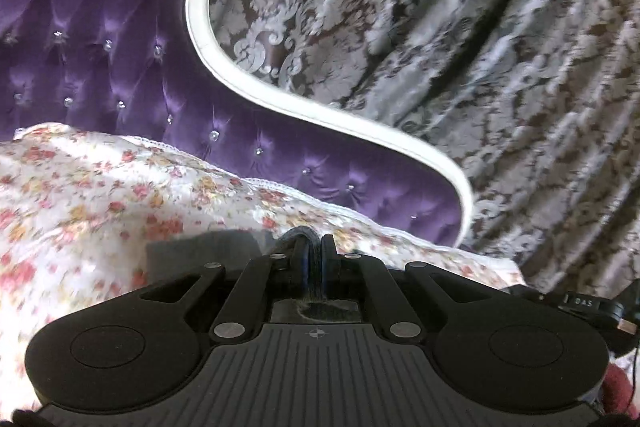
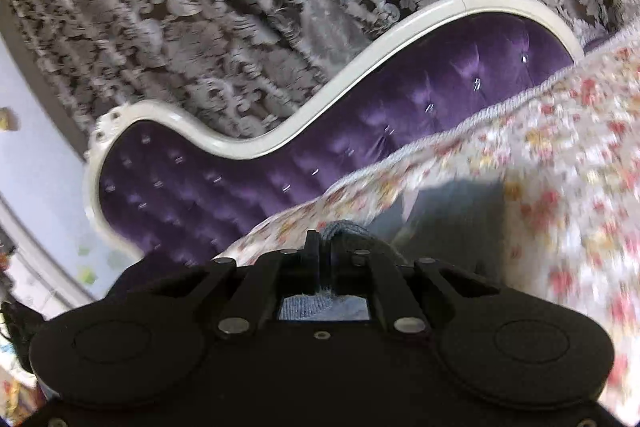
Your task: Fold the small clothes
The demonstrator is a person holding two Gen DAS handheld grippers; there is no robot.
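In the left wrist view, the left gripper point(image 1: 314, 247) has its fingers point(image 1: 298, 259) clenched on a bunched fold of grey-blue knit cloth point(image 1: 316, 267). The cloth stands up between the fingers as a narrow ridge pointing away from the camera, over a bed cover point(image 1: 100, 195) with small red and yellow flowers. The gripper points slightly downward toward a purple padded headboard point(image 1: 120, 67) with a white frame; a patterned curtain point(image 1: 460, 47) hangs behind.

In the right wrist view, the right gripper point(image 2: 325, 251) is tilted, its fingers point(image 2: 312, 255) clamped on the same kind of blue knit cloth point(image 2: 344, 229), which humps up just past the fingertips. Its overall long axis cannot be told.
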